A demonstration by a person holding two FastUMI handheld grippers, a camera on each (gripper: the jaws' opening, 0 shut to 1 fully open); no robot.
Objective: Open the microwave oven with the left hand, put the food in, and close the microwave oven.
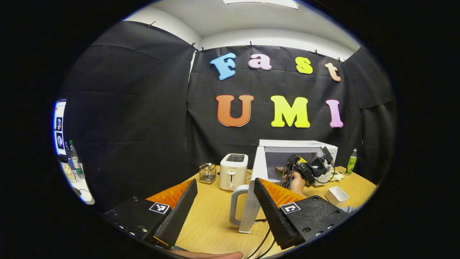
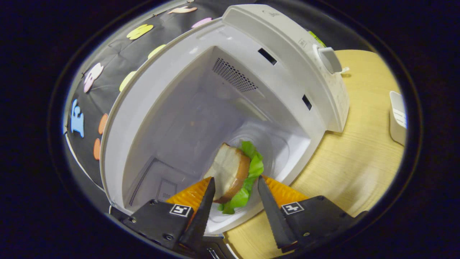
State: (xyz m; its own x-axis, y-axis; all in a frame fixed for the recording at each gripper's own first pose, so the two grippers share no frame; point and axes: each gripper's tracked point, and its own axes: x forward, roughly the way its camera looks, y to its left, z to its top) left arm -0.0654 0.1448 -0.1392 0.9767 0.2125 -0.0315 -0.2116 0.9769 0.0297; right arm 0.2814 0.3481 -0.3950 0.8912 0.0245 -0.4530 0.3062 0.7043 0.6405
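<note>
White plastic walls of the microwave oven (image 2: 201,108) surround my right gripper (image 2: 233,201), which reaches in through the open front. The sandwich (image 2: 233,172), bread with green lettuce, sits between its jaws just inside the cavity, over the glass turntable (image 2: 276,151). The jaws are spread a little wider than the sandwich; I cannot tell whether either one touches it, so I judge it released or nearly so. It lies straight ahead of the jaws, its long axis running along them into the cavity, so a straight pull back should clear it.

In the left gripper view my left gripper (image 1: 224,201) hovers over the wooden counter (image 1: 212,223), jaws wide apart and empty. The open door (image 1: 253,190) stands edge-on right in front of it, its handle (image 1: 235,207) between the jaws' line, so the left is the nearer hand for closing. A toaster (image 1: 233,172) stands left of the door, with free counter for the swing.
</note>
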